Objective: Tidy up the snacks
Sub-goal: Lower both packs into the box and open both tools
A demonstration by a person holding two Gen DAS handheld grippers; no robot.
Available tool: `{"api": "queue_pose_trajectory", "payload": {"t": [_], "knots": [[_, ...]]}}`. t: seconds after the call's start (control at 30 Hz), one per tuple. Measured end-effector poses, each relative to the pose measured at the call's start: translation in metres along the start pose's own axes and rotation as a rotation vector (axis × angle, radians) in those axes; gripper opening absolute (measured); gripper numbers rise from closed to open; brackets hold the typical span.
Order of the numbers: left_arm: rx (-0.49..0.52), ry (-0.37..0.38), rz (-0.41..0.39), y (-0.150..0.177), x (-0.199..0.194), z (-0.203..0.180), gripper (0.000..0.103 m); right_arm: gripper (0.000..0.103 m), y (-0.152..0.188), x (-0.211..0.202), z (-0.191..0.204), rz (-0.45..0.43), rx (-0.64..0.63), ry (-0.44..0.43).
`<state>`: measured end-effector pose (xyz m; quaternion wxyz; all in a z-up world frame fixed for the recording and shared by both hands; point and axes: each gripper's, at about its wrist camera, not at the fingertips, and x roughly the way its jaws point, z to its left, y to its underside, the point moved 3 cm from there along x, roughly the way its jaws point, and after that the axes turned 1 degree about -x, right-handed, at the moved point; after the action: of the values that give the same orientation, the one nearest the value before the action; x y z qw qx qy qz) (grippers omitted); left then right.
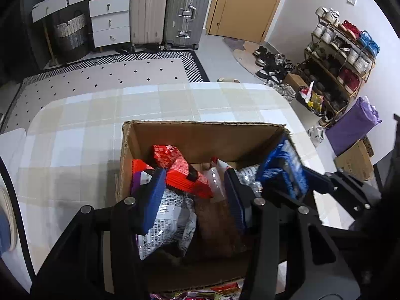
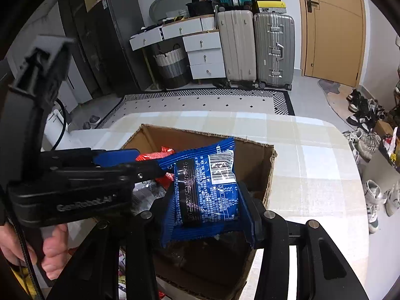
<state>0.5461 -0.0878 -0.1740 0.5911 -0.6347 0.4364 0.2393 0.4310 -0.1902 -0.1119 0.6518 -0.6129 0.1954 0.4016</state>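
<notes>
Cardboard box point(image 1: 200, 135) crowded with snack packets point(image 1: 172, 215); tablecloth point(image 1: 75, 130) left of it open.

Blue snack packet point(image 2: 207, 190) between right tongs point(image 2: 208, 210)

1 box point(image 1: 200, 135), 2 red packets point(image 1: 165, 153), 1 blue packet point(image 2: 207, 190).

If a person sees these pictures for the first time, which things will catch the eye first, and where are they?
First comes the blue snack packet, clamped between the right gripper's fingers, above the open cardboard box. Next are the red packets lying inside that box, just beyond the open left gripper. The box stands on a table with a checked cloth.
</notes>
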Motion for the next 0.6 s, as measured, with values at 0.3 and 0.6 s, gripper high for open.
{"api": "queue_pose_trajectory", "payload": {"t": [0.3,0.6], "knots": [[0.004,-0.015,-0.023,0.015,-0.024,-0.005,0.046,0.047,-0.001,-0.007,0.004,-0.020,-0.026,0.026],[0.019,-0.008,-0.063,0.026,-0.062,-0.012,0.053,0.047,-0.002,-0.035,0.009,-0.063,-0.027,0.032]]}}
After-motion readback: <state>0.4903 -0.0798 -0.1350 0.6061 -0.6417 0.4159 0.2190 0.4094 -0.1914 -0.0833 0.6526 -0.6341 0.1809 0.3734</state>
